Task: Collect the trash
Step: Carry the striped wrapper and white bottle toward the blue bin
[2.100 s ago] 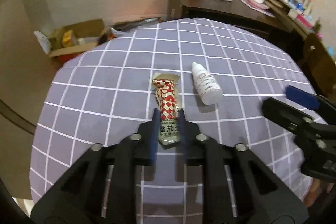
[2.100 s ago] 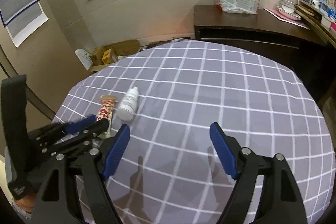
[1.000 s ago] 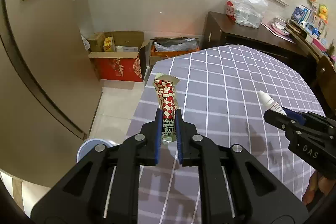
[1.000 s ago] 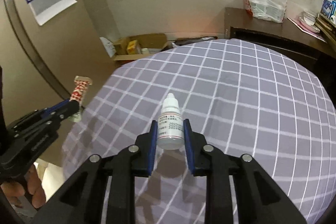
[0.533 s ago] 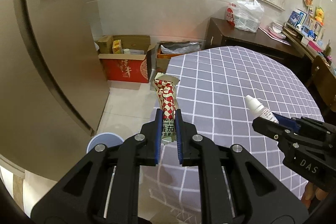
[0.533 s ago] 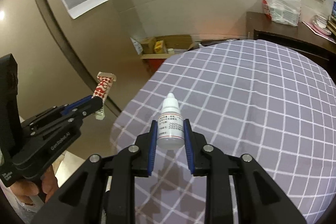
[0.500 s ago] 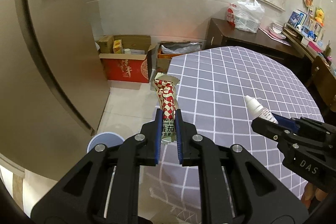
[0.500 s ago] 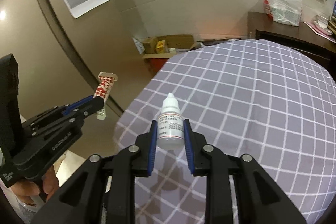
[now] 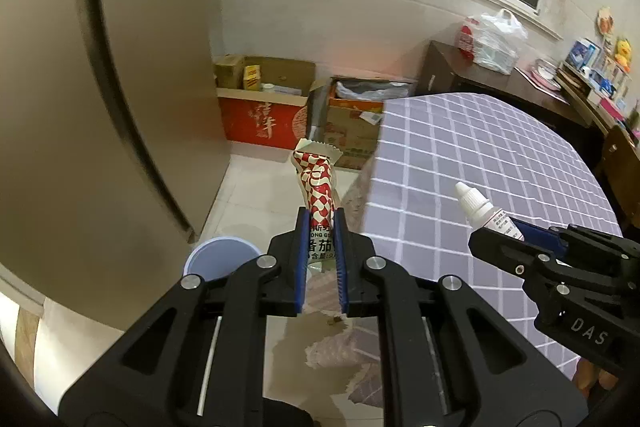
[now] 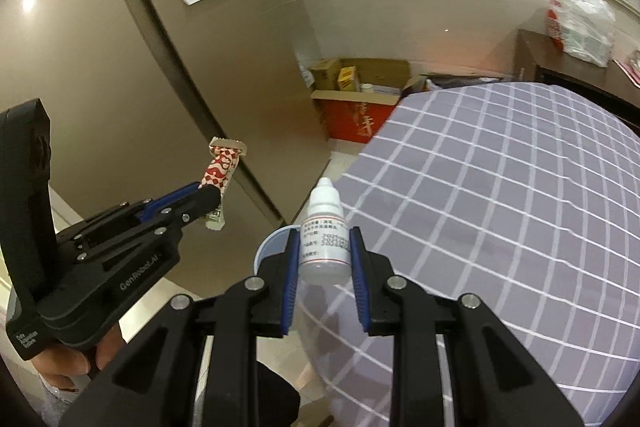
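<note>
Hanging past the desk [image 9: 472, 163] edge, the left claw [image 9: 321, 227] pinched a sauce packet [image 9: 316, 183] upright, bin [image 9: 218, 257] on the floor just lower-left and nearer it, while the right claw [image 10: 323, 257] clamped a dropper bottle [image 10: 325, 239] above the bin's rim.

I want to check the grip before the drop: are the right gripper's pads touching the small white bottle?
Touching. In the right wrist view, both blue pads of the right gripper press flat against the sides of the white bottle, which hangs clear of the table.
</note>
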Tool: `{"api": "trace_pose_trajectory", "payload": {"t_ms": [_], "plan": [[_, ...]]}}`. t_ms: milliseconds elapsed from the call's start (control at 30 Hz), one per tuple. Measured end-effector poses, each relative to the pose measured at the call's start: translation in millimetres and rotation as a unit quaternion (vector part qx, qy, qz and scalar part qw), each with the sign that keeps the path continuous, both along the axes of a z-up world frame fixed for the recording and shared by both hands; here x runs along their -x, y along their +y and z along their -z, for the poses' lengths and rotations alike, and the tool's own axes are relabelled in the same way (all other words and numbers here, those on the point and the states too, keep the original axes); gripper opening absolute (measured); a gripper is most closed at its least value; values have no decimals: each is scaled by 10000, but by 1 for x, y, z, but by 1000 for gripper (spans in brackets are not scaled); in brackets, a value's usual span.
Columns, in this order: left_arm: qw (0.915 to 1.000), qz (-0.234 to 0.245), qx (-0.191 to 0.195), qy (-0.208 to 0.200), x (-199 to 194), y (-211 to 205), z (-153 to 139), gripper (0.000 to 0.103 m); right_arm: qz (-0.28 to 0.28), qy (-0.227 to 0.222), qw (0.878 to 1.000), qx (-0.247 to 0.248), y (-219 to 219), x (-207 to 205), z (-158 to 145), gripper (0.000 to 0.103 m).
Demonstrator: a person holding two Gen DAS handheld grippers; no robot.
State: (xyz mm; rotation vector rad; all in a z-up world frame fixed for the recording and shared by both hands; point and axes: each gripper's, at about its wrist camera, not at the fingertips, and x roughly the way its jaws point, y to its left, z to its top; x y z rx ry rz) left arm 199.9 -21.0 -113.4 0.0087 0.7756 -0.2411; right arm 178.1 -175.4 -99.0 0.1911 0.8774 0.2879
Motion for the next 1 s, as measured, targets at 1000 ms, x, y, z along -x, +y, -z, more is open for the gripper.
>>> {"api": "trace_pose_trajectory", "payload": {"t_ms": [1000], "plan": [[9815, -1710, -4, 865, -56, 211, 86, 12, -1099, 361, 9930, -253, 193, -127, 87, 59]]}}
